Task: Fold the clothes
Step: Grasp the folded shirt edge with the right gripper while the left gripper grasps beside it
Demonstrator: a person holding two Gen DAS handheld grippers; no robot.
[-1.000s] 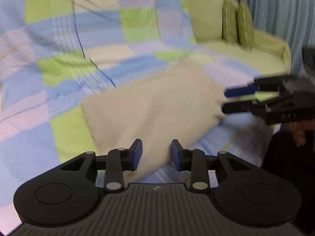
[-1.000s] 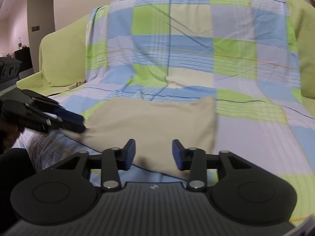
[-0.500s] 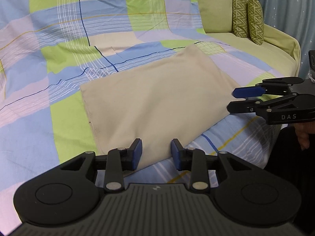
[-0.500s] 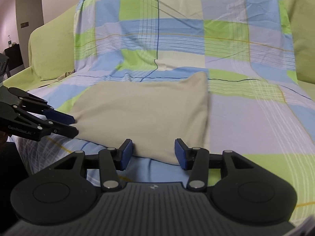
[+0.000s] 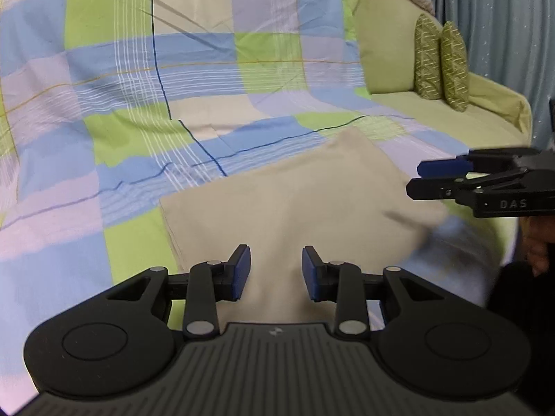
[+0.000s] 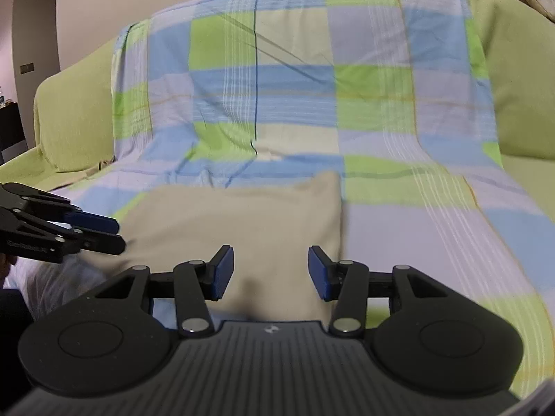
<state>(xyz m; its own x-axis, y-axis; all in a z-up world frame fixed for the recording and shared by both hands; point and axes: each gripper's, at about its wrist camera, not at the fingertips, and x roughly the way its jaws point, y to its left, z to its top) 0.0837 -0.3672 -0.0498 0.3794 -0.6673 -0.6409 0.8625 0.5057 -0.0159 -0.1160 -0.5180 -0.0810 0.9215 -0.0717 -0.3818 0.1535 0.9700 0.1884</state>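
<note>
Both grippers have edged forward over the folded beige cloth (image 5: 298,208), a smooth soft rectangle lying flat on the checked sheet (image 5: 145,111), long axis across the sofa. Left gripper (image 5: 274,272) and right gripper (image 6: 270,272) hover level, jaws apart, gripping nothing.

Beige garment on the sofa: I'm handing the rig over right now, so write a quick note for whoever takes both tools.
Left tool: open, holding nothing, over the near edge of the beige garment.
Right tool: open, holding nothing, also at that near edge.
Garment: lies flat as a neat rectangle on the checked sheet covering the sofa.
Done: it appears already folded at least once; edges look stacked on the left.
Left: likely another fold if a smaller bundle is wanted. No other clothes are visible.
</note>
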